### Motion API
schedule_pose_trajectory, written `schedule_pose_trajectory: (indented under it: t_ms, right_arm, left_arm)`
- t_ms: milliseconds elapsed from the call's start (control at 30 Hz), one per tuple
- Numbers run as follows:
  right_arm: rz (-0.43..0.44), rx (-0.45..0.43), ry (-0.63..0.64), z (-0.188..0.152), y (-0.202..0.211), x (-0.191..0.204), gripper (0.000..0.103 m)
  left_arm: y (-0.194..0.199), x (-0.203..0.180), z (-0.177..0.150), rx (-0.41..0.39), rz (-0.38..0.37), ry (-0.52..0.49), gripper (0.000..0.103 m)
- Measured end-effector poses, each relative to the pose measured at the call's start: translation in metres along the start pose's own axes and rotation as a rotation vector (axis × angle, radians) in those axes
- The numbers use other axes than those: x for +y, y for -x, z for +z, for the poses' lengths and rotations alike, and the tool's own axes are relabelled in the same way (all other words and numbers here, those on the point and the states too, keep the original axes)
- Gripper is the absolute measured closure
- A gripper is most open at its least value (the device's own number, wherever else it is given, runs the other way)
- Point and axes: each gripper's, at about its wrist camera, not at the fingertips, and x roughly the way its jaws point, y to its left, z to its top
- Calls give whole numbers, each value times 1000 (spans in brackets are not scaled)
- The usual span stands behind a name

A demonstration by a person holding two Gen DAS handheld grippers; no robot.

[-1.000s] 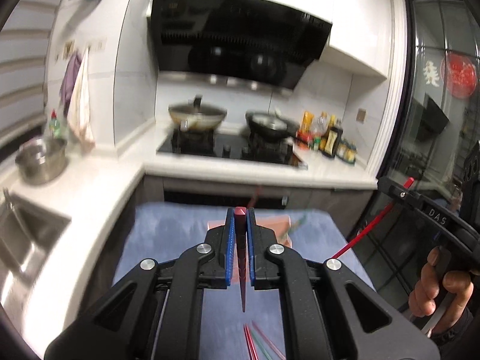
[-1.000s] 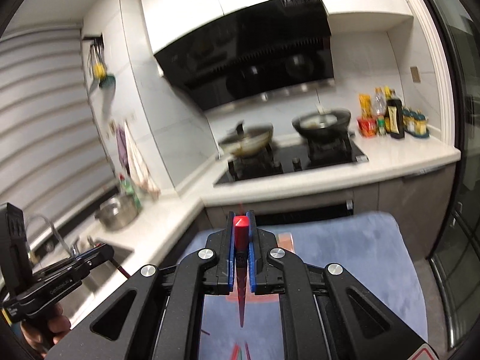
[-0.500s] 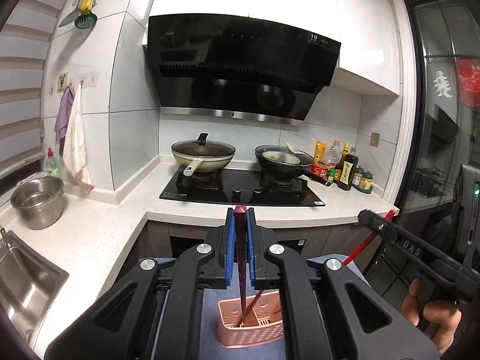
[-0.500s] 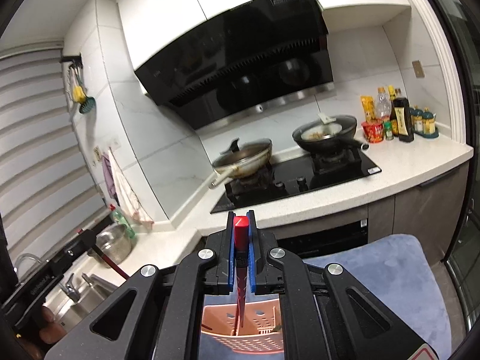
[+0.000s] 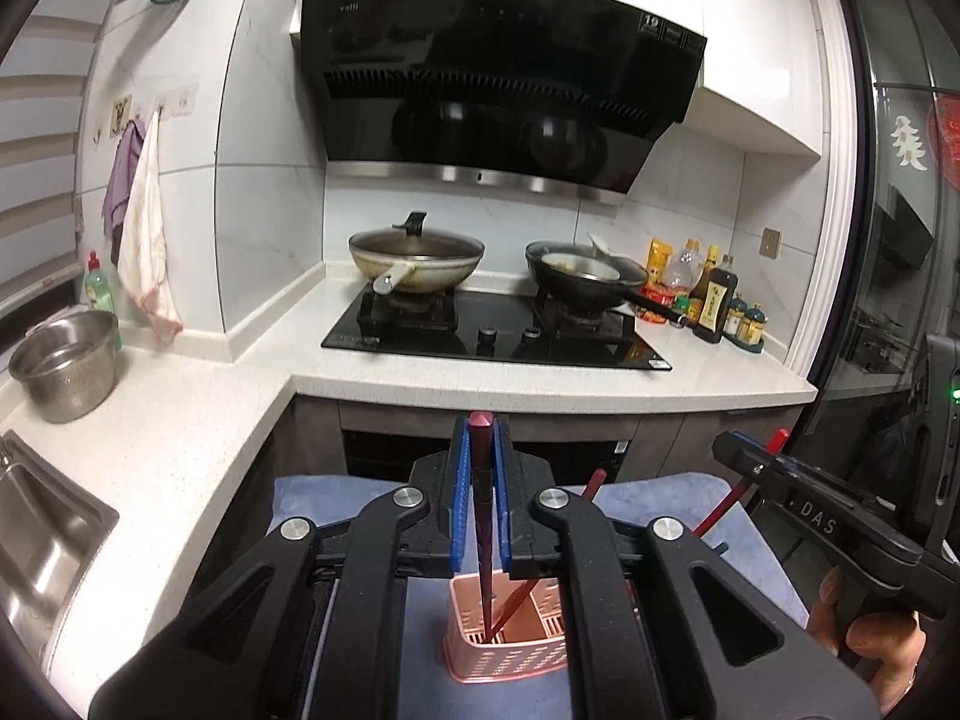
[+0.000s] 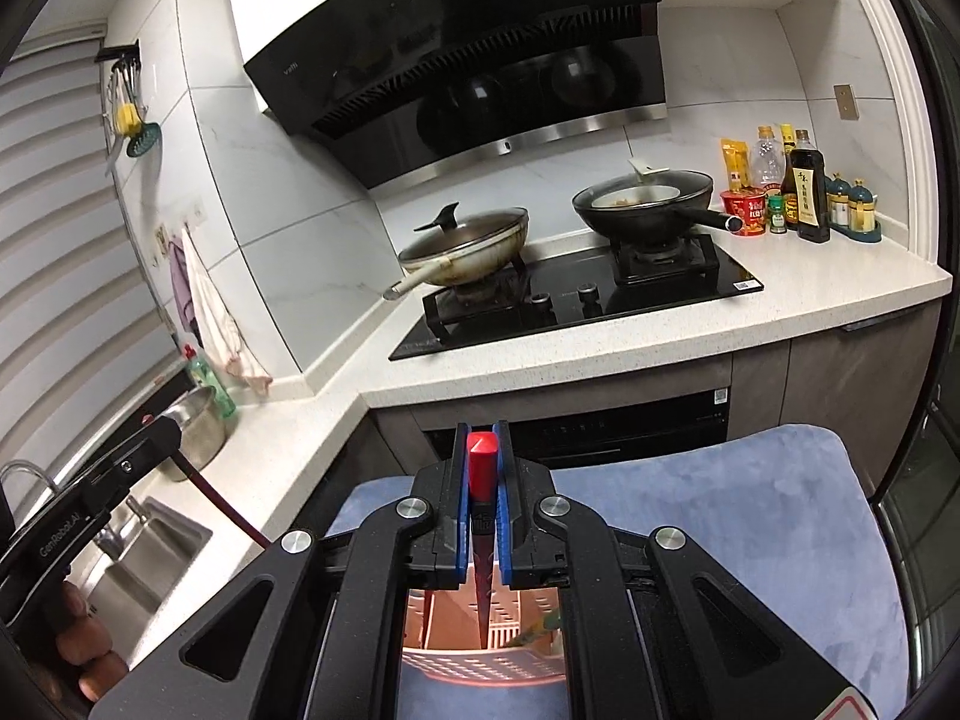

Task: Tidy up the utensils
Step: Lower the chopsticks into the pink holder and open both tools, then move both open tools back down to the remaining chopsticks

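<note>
My left gripper is shut on a dark red chopstick held upright, its tip down inside the pink perforated utensil basket. My right gripper is shut on a bright red chopstick, also upright, its tip inside the same basket. The right gripper shows in the left wrist view with its red chopstick slanting down. The left gripper shows in the right wrist view. Another red stick leans in the basket.
The basket stands on a blue mat in front of the counter. A hob with two pans is behind. A steel colander and sink are at the left. Sauce bottles stand at the right.
Both grippers have tilted up and come over the pink basket. The chopstick tips have gone down into it. The mat has dropped low in both views.
</note>
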Motion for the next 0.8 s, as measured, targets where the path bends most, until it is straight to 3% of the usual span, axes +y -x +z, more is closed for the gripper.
schedule_pose_trajectory:
  t_ms: [133, 300, 400, 800]
  right_arm:
    - [-18, -18, 16, 1, 4, 2, 89]
    - [-16, -34, 2, 3, 15, 0, 87]
    - [-17, -55, -1, 4, 27, -1, 81]
    - [-14, -51, 59, -31, 102, 0, 81]
  left_arm:
    - [-3, 4, -3, 18, 13, 11, 94]
    - [2, 6, -5, 11, 49, 16, 72]
    - [10, 6, -6, 3, 50, 10, 71]
    - [66, 1, -34, 16, 54, -4, 68]
